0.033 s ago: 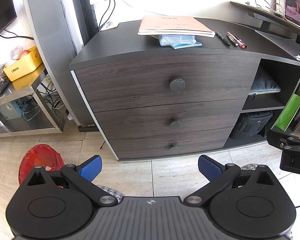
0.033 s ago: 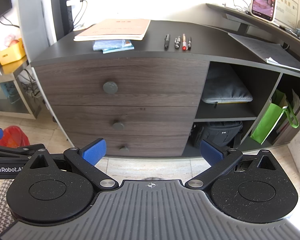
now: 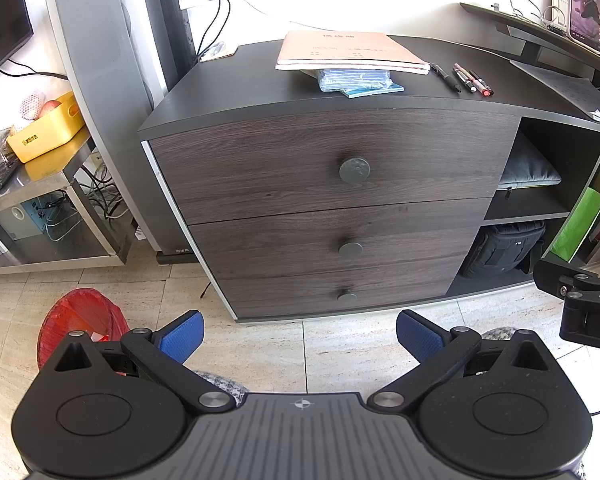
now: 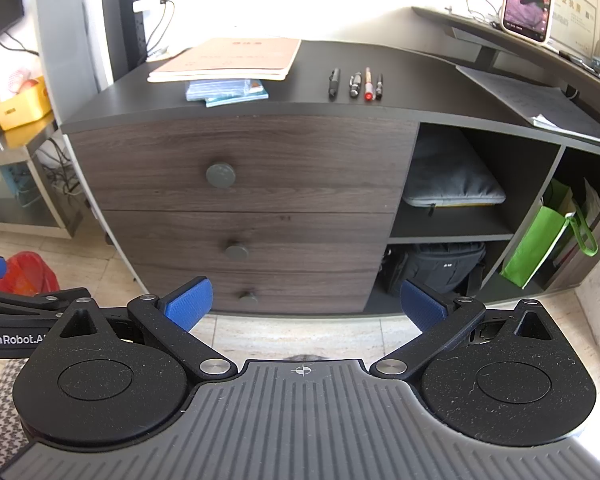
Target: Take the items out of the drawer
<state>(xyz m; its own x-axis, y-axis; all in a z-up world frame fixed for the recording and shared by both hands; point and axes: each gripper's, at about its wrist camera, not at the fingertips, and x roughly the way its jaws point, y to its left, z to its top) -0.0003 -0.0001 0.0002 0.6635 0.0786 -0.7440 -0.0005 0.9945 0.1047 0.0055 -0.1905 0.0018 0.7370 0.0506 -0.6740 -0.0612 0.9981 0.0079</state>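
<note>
— Since the earlier pair of views matches these two exactly, what has changed for you?

— Nothing has. Your left gripper (image 3: 300, 332) hangs low in the middle of its frame, fingers spread wide and empty. Your right gripper (image 4: 305, 306) is the same, released and holding nothing. As I judge it, the task has not begun.

— Count for me, left to right.

— At lower left of the left view, one red basket (image 3: 76, 316). At centre, one chest (image 3: 260, 92) with three drawers, all shut: the top drawer (image 3: 260, 168), the middle drawer (image 3: 284, 240) and the bottom drawer (image 3: 292, 292). There are three round knobs, one on each: top knob (image 3: 354, 170), middle knob (image 3: 350, 249), bottom knob (image 3: 347, 296). At upper right on the chest top lie four pens (image 3: 460, 78).

— And the items?

— They're hidden behind the shut fronts. You cannot tell which drawer holds them, so a knob comes first.
</note>
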